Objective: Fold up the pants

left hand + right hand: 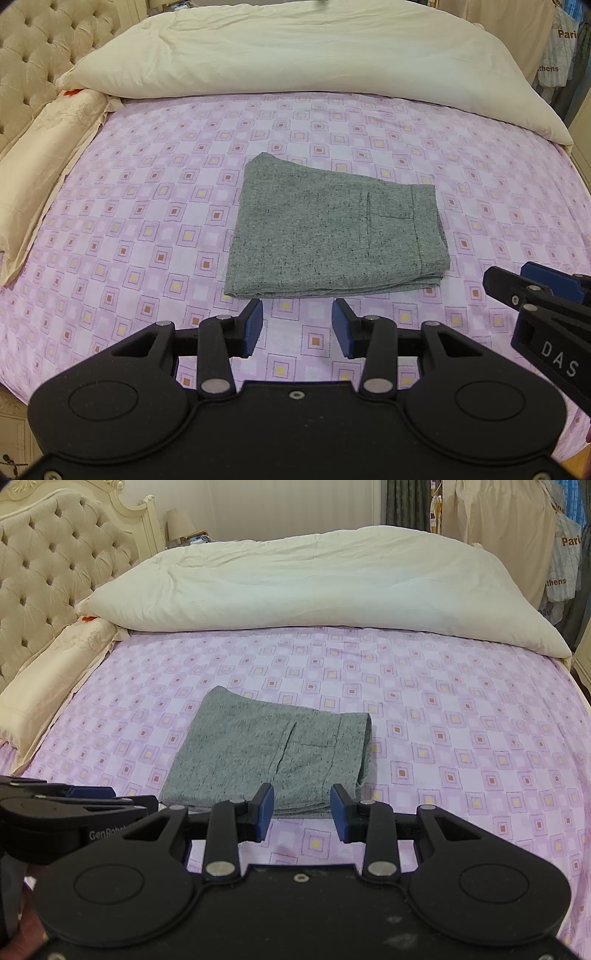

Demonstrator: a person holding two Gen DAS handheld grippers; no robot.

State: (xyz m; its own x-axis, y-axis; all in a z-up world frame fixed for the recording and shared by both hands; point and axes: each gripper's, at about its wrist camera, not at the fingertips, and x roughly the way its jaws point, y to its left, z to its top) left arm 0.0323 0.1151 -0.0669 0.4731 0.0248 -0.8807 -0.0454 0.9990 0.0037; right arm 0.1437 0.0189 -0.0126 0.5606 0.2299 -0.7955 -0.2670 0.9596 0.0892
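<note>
Grey speckled pants (332,229) lie folded into a compact rectangle on the pink checked bed sheet (147,229), waistband to the right, a pocket seam showing on top. They also show in the right wrist view (269,753). My left gripper (297,328) is open and empty, just short of the pants' near edge. My right gripper (302,812) is open and empty, over the near edge of the pants. The right gripper also shows at the right of the left wrist view (535,291); the left gripper shows at the left of the right wrist view (74,808).
A large cream duvet (295,55) is bunched across the far side of the bed. A beige pillow (44,155) lies along the left by the tufted headboard (48,572). Clothes hang at the far right (561,554).
</note>
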